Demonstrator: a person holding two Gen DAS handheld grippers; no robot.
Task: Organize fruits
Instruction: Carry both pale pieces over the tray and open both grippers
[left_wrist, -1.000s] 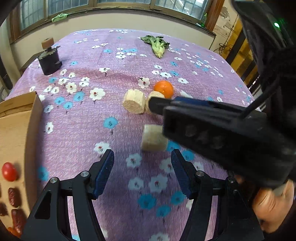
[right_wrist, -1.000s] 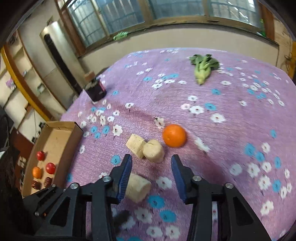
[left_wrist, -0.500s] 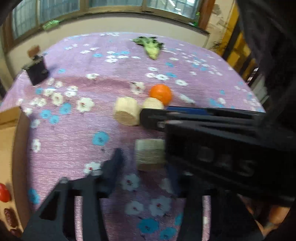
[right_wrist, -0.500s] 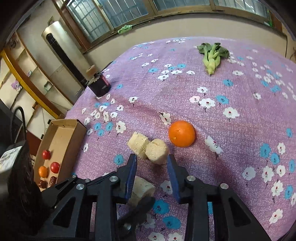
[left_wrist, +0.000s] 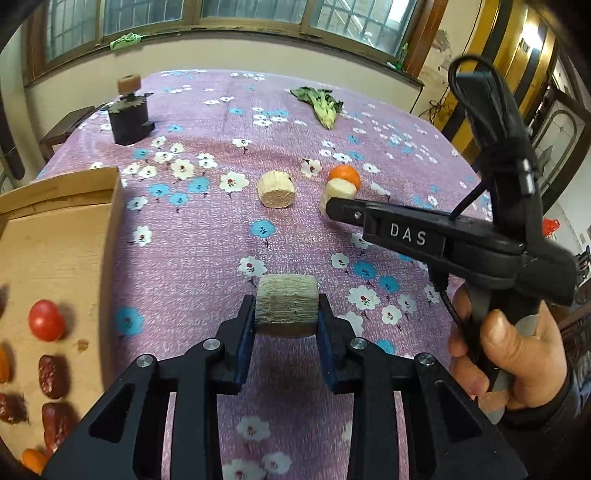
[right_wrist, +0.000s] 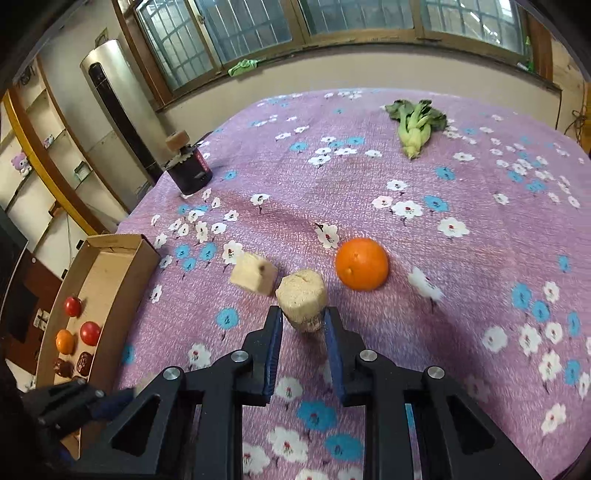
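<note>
Purple flowered cloth (right_wrist: 461, 192) over a wide table, windows behind; I log what lies within reach.

Left gripper (left_wrist: 286, 325): clenched on the near chunk (left_wrist: 287, 310), a pale fibrous cylinder, pads on its two flat ends. Whether it is off the cloth I cannot tell.

Right gripper (right_wrist: 303, 332): jaws partly closed around the second chunk (right_wrist: 302, 295), blue pads (right_wrist: 274, 345) flanking its lower end. A sliver of gap shows on each side, so I log it as not yet gripping.

Third chunk (right_wrist: 254, 272): on the cloth just left of the second, nearly touching it.

Orange (right_wrist: 362, 263): beside the second chunk on its right, apart from it.

Box (right_wrist: 107, 266): cardboard, at the table's left edge, holding red and orange fruits and dark dates. My guess is everything ends up there.

Greens (right_wrist: 415, 125) and a dark jar (right_wrist: 190, 170): far side, well apart from the work.

Handling, my judgement: the chunks look light, stiff and rough, so they should hold under modest squeeze; flat ends or opposite sides give the surest seat. The orange is round, smooth and firm, and may roll; I would take it across its widest middle.
</note>
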